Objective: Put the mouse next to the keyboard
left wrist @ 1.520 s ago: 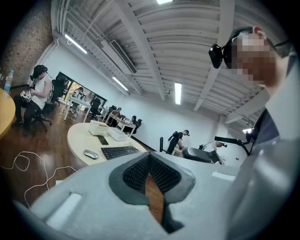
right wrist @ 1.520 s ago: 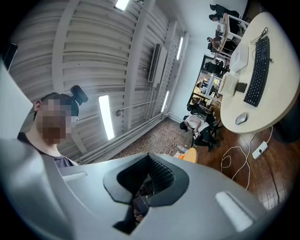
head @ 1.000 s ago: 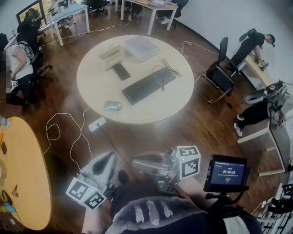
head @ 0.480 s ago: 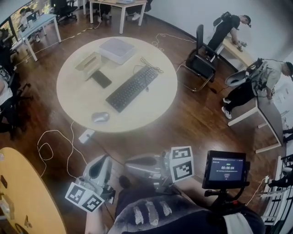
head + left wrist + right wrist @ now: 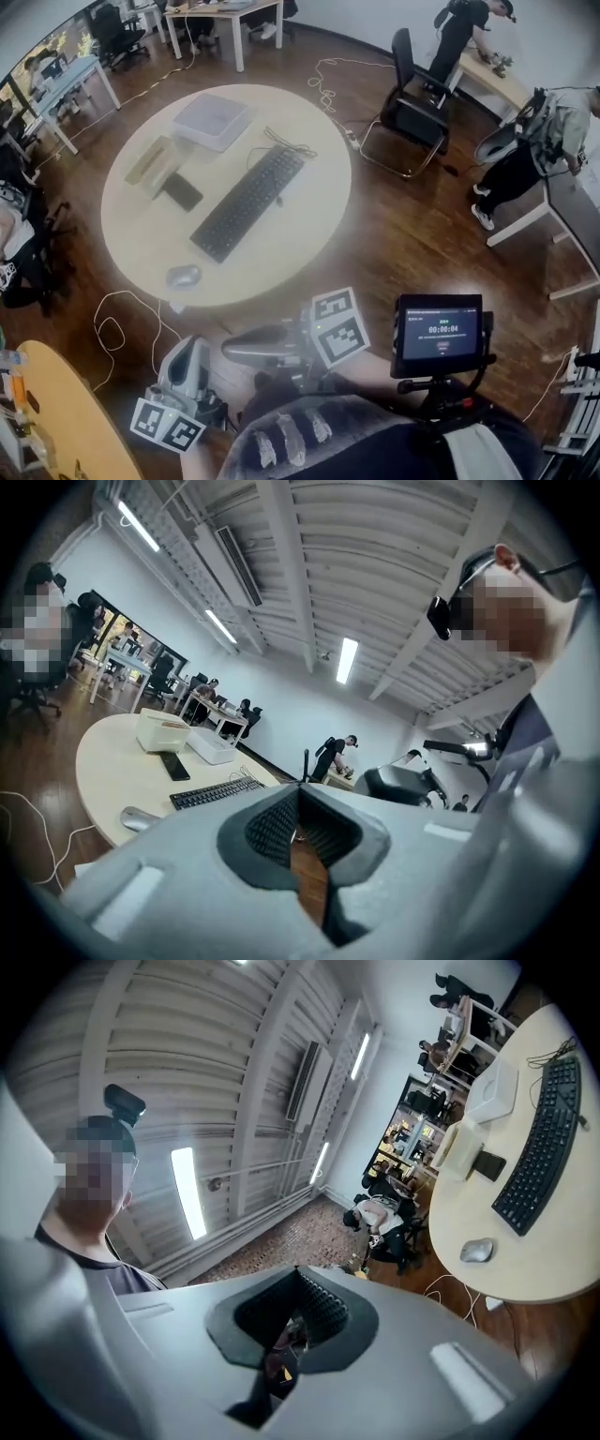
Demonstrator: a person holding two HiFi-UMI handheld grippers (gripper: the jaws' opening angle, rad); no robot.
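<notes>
mouse (image 5: 184,276) on table (image 5: 305,211), apart from keyboard (image 5: 248,202); left gripper (image 5: 299,793), right gripper (image 5: 298,1279) closed, empty.

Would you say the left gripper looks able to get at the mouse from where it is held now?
Probably not yet: the left gripper, shut and empty, hangs short of the table, floor between. The mouse lies alone by the near edge, so a step forward and opened jaws should do.

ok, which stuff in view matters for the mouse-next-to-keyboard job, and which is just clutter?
Job:
mouse
keyboard
round table
left tongs and right tongs, both shut, empty

Lying about:
white box
beige box
black phone
chair
timer screen
</notes>
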